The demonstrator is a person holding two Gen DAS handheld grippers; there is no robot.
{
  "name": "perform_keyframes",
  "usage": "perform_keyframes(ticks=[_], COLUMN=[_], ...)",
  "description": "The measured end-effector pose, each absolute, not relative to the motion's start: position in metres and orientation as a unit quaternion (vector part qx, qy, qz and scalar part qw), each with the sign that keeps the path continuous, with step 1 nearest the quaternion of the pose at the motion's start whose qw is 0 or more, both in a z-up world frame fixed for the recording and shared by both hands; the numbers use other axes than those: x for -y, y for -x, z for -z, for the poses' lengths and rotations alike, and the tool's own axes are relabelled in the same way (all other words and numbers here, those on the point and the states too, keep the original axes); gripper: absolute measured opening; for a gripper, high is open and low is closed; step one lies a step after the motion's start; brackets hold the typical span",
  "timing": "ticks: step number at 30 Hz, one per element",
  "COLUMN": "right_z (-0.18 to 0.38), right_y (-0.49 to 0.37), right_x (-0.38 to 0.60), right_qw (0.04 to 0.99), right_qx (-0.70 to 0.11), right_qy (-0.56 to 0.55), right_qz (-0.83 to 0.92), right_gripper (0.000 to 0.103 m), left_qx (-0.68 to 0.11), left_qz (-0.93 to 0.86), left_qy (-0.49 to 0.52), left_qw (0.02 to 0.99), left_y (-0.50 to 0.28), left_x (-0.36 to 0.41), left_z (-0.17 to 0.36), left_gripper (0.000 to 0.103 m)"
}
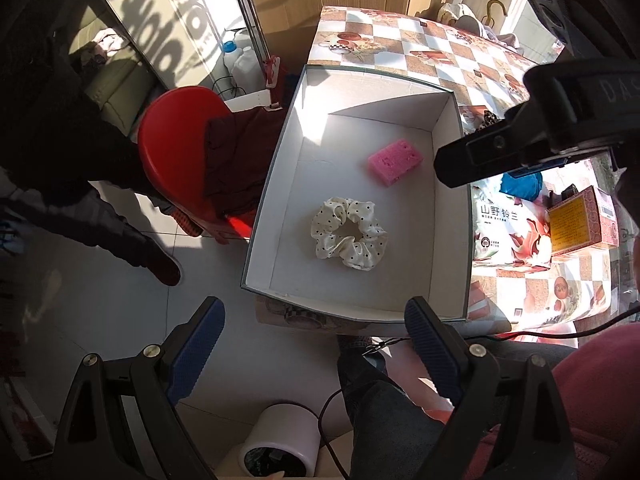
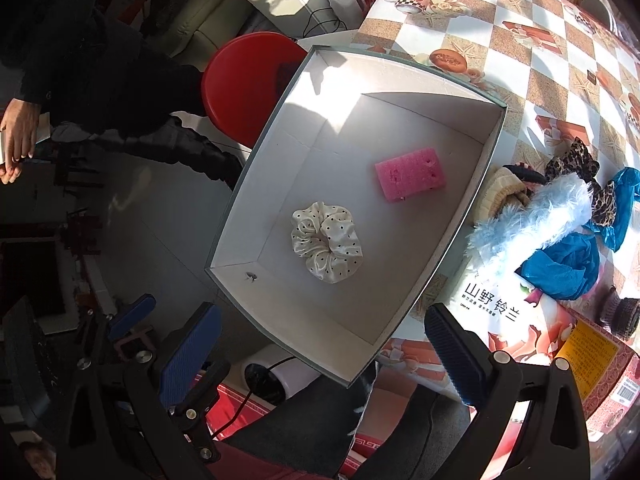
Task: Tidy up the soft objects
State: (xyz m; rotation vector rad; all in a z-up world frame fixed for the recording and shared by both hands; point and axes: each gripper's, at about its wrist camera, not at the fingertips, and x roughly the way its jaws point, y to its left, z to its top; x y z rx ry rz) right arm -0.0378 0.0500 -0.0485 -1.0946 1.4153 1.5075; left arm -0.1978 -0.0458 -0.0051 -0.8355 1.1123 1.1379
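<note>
Checkered table (image 2: pixel 532 92) bears white box (image 2: pixel 452 240), fluffy pile (image 2: pixel 532 216).

Glossy satin scrunchie (image 1: pixel 349 233), porous pink sponge (image 1: pixel 395 161), matt cardboard box (image 1: pixel 280 184)

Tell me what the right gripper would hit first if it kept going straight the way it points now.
Most likely the white floor of the open box, close to the polka-dot scrunchie. The right gripper is open and empty, aimed steeply down over the box's near end. Depth is unclear, so it could clip the near rim instead.
</note>
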Motion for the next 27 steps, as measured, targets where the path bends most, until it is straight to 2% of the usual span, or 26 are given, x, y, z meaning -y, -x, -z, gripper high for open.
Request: perform_keyframes(ticks=[13,27], right_z=[0.045,0.056], right_y=[0.098,0.119], right_x=[-0.041,-0.048], right_qw=[0.317,0.284], right_qx=[-0.506,-0.506], right_qy=[0.486,0.501], right_qz=[-0.638,-0.642], right_gripper=[0.102,0.102], left_qx=[-0.42,-0.425], left_qz=[-0.583,-0.611], left_qy=[0.414,0.408], left_qw=[0.559,0.53], left_y=[0.247,0.255], left_x=[0.074,0.079], left_z=[-0.011,-0.012], left_gripper=[0.093,0.093])
